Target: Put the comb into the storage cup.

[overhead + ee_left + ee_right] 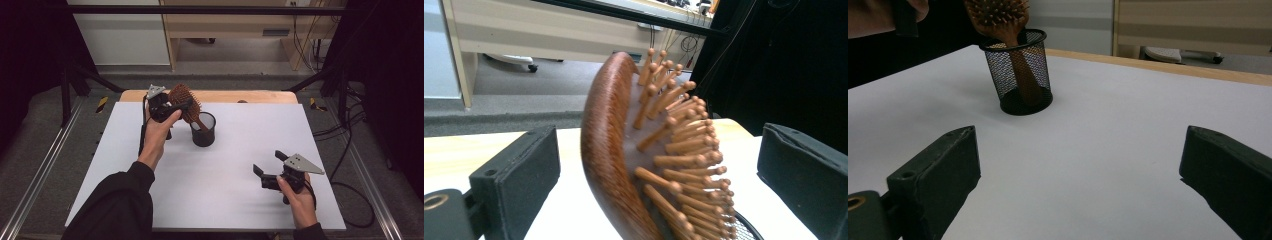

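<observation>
- Brown wooden paddle hairbrush with peg bristles (184, 100) stood handle-down in a black wire-mesh cup (203, 130), its head tilted toward ten o'clock above the rim; cup and brush sat at about eleven o'clock from the middle of the white table sheet (225, 165).
- Left gripper (659, 165) sat at nine o'clock of the brush head, its jaws spread, with the head between them; in the left gripper view a gap showed on both sides, neither pad pressing on wood or pegs.
- Right gripper (270, 167) rested low at five o'clock on the sheet, jaws spread with nothing between them, pointing toward ten o'clock, where the cup stood.
- Open sheet lay between the right gripper and the cup, and bare white ran out to three o'clock.
- Light wooden table edge (250, 96) showed as a strip at twelve o'clock, just behind the brush head; the cup stood well inside the sheet's far edge.
</observation>
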